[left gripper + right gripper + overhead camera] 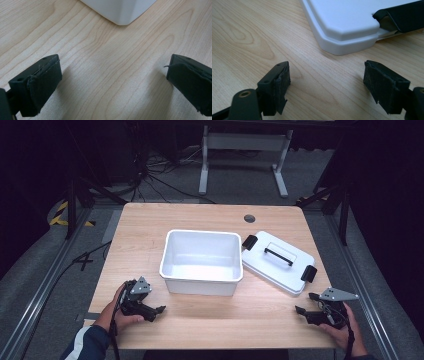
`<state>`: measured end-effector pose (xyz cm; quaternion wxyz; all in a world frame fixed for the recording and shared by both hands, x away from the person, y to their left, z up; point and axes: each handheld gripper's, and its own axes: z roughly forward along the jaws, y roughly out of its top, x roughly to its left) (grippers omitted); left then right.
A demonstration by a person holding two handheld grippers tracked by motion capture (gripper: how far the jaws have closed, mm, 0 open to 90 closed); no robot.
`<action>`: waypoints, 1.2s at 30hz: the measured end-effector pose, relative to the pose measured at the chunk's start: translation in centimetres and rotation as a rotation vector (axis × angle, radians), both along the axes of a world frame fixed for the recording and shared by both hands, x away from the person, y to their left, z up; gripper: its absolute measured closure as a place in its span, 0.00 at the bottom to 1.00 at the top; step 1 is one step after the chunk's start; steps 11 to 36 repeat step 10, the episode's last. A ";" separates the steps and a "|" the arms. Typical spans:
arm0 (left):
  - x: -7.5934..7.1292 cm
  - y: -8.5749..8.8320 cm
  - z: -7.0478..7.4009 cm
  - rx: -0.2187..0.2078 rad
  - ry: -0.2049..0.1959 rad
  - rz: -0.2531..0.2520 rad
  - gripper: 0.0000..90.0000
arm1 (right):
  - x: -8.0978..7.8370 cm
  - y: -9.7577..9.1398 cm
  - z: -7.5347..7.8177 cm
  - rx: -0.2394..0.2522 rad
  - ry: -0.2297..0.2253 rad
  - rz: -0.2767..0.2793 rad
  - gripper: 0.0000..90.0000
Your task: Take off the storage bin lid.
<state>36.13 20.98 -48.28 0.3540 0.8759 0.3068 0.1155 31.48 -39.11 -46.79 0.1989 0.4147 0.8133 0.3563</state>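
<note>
step: approach, nothing gripped | left claw (159, 310) spread wide, empty, near white bin (201, 261) mid-table (150, 222) | right claw (303, 303) spread wide, empty, near lid (278, 261) lying right of bin | next, likely: right claw takes lid handle (278, 255)

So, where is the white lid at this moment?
In the high view the lid lies flat on the table, right of the open white box and beyond the right gripper.

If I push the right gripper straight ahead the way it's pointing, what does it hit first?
Probably the near corner of the white lid: it lies just ahead of the open right gripper, with bare table between.
</note>
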 end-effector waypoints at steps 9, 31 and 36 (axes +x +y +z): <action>0.1 -0.1 0.0 -0.001 0.005 0.003 0.00 | 0.0 0.0 0.0 -0.001 -0.002 -0.004 0.24; 0.1 -0.1 0.0 -0.001 0.004 0.004 0.00 | 0.0 0.0 0.0 -0.002 0.000 -0.004 0.24; 0.1 -0.1 0.0 -0.001 0.004 0.004 0.00 | 0.0 0.0 0.0 -0.002 0.000 -0.004 0.24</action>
